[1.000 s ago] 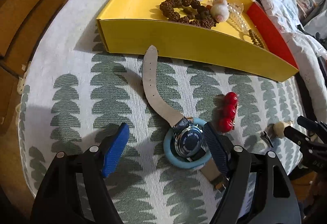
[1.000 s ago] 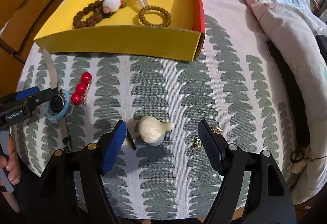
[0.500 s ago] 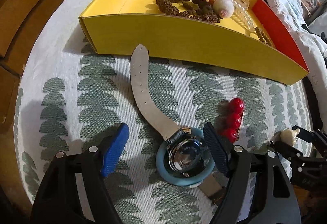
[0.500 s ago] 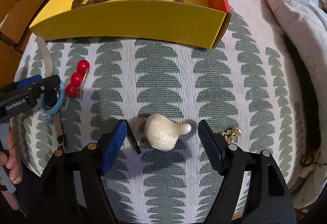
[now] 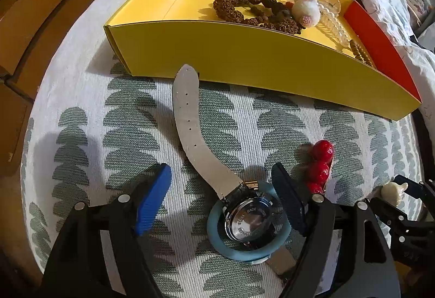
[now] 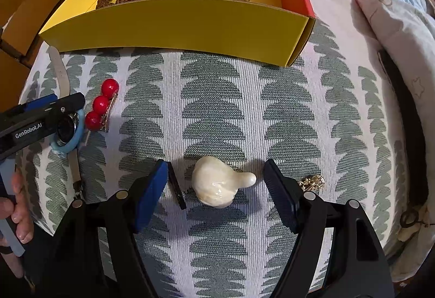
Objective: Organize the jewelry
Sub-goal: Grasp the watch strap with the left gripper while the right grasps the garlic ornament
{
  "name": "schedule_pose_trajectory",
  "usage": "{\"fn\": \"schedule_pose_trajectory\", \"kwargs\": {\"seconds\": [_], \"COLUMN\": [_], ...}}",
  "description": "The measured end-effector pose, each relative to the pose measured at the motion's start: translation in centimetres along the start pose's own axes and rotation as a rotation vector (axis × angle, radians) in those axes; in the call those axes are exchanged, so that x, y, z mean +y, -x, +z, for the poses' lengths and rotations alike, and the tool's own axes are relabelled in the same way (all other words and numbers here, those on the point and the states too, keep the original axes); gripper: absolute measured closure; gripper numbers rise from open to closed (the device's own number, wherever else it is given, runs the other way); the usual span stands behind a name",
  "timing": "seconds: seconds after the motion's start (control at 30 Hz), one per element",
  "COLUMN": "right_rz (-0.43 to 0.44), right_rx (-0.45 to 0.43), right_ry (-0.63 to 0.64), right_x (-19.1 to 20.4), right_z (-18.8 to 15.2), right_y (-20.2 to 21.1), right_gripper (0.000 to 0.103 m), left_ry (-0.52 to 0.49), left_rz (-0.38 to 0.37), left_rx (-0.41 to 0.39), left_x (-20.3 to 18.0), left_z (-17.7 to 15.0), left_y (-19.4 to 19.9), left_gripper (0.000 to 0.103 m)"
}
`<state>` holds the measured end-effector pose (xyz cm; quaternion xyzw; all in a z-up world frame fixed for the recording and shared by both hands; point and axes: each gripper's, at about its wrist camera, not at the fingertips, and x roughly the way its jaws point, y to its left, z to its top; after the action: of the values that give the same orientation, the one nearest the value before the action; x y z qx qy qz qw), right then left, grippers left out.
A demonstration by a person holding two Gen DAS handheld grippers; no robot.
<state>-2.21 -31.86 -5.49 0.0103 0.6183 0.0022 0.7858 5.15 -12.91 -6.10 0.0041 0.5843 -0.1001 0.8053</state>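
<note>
"GenRobot.AI" is printed in white on the left gripper (image 6: 43, 118), seen at the left edge of the right wrist view; "BACK" can be read on the steel back of a watch (image 5: 248, 219), which lies face down in a blue ring at lower centre of the left wrist view. Both grippers are released. A cream, glossy hair clip (image 6: 217, 182) is framed between the right gripper (image 6: 214, 197) pads, untouched. A yellow tray (image 6: 174, 23) is shown above.

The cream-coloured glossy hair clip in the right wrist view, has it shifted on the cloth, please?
No: the cream-coloured glossy hair clip stays beside the gold trinket; only the camera neared.
</note>
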Motion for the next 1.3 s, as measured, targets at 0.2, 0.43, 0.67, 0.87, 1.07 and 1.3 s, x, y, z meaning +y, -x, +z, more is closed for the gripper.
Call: {"fn": "schedule_pose_trajectory", "kwargs": {"seconds": [0.2, 0.43, 0.67, 0.87, 1.07, 1.3], "right_rz": [0.041, 0.036, 0.045, 0.033, 0.038, 0.042], "right_rx": [0.004, 0.0, 0.002, 0.006, 0.01, 0.009], "right_ry": [-0.028, -0.023, -0.021, -0.025, -0.037, -0.046], "right_x": [-1.0, -0.6, 0.2, -0.1, -1.0, -1.6], "right_z": [0.5, 0.4, 0.2, -0.1, 0.1, 0.2], "right_y": [-0.6, -0.7, -0.5, -0.4, -0.5, 0.0], "right_gripper": [0.031, 0.039, 0.05, 0.06, 0.062, 0.063], "left_ry": [0.009, 0.024, 0.034, 0.045, 0.04, 0.03], "left_rz": [0.021, 0.009, -0.009, -0.041, -0.065, -0.098], "left_rx": [-0.013, -0.011, -0.011, -0.01, -0.01, -0.025], "left_x": [0.2, 0.9, 1.0, 1.4, 1.3, 1.1], "left_z": [0.0, 0.4, 0.6, 0.5, 0.5, 0.1], "left_y": [0.3, 0.3, 0.6, 0.8, 1.1, 2.5], "left_gripper": [0.046, 0.062, 0.065, 0.069, 0.072, 0.098]}}
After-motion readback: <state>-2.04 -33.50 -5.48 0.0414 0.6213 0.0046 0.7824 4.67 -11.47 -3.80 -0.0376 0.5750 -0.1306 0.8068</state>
